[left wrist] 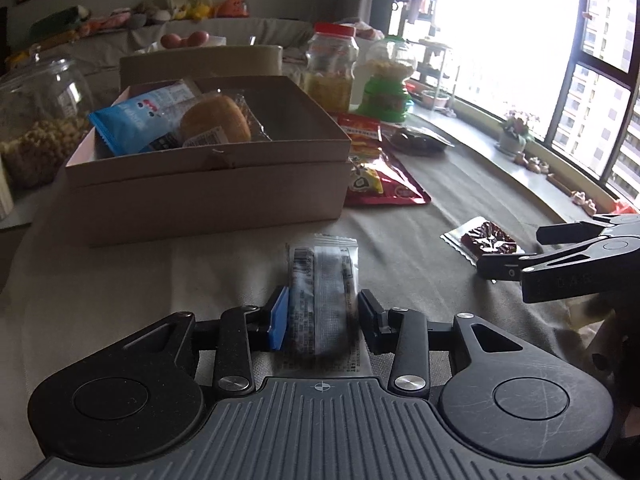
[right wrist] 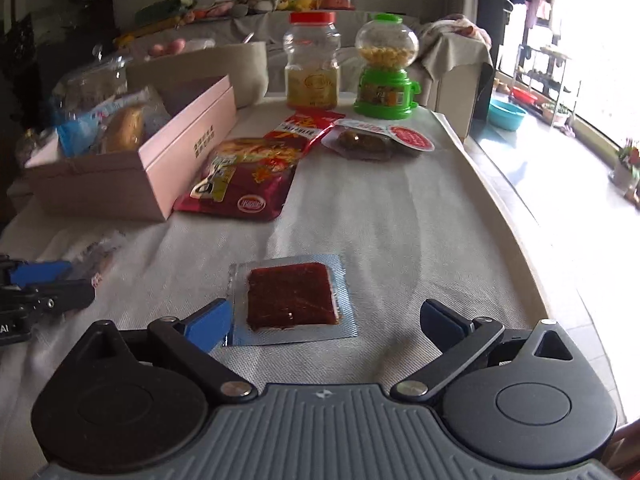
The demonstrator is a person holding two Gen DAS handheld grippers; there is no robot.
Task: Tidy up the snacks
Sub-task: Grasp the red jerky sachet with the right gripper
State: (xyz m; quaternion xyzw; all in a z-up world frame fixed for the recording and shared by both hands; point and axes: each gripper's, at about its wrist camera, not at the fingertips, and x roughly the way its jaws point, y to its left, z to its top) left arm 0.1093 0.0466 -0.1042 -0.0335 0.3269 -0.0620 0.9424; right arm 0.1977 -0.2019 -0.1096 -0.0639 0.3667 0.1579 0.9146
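Note:
My left gripper is shut on a small clear snack packet with dark filling, just in front of the open cardboard box. The box holds a blue packet and a wrapped bun. My right gripper is open, its fingers either side of a flat silver packet with a red-brown slab lying on the cloth. That packet also shows in the left wrist view, with the right gripper beside it.
A red snack bag lies right of the box, a clear pouch of dark snacks behind it. A red-lidded jar and a green candy dispenser stand at the back. A glass jar stands left. The table edge runs along the right.

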